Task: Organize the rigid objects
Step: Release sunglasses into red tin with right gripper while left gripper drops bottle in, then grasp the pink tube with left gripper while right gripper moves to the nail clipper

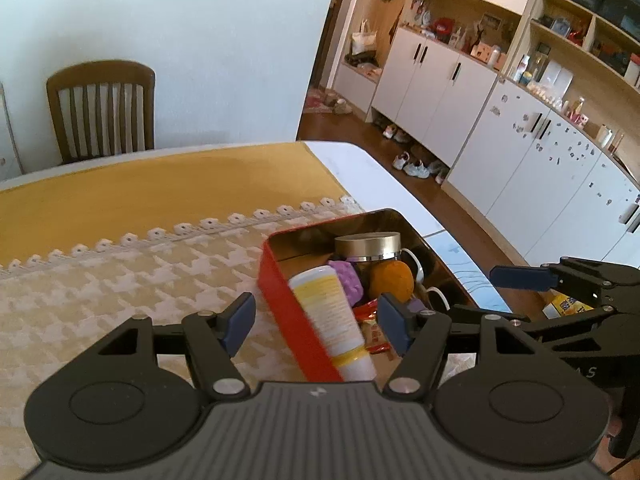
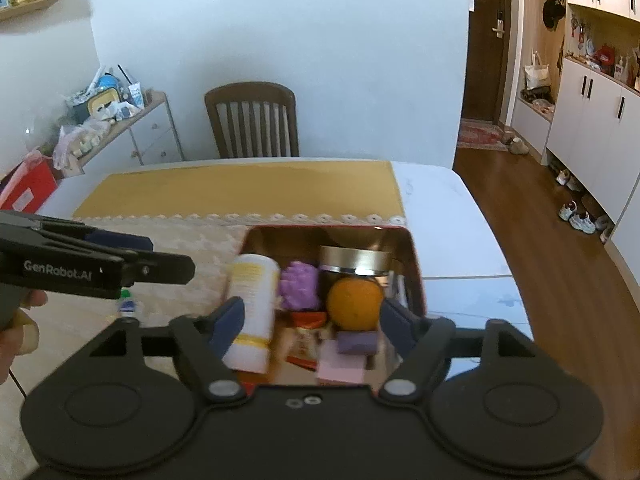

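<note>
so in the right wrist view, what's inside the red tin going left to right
white tube → purple bumpy toy → orange ball, with a gold-lidded jar behind it, all inside the red tin

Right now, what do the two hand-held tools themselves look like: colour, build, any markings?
Both are matte black plastic. The left tool and the right tool each have two linkage arms with silver pivot pins, round black hubs at the base and dark blue pads. From the right wrist view, the left tool's side reads "GenRobot.AI" in white. No cables or sleeves show clearly.
</note>
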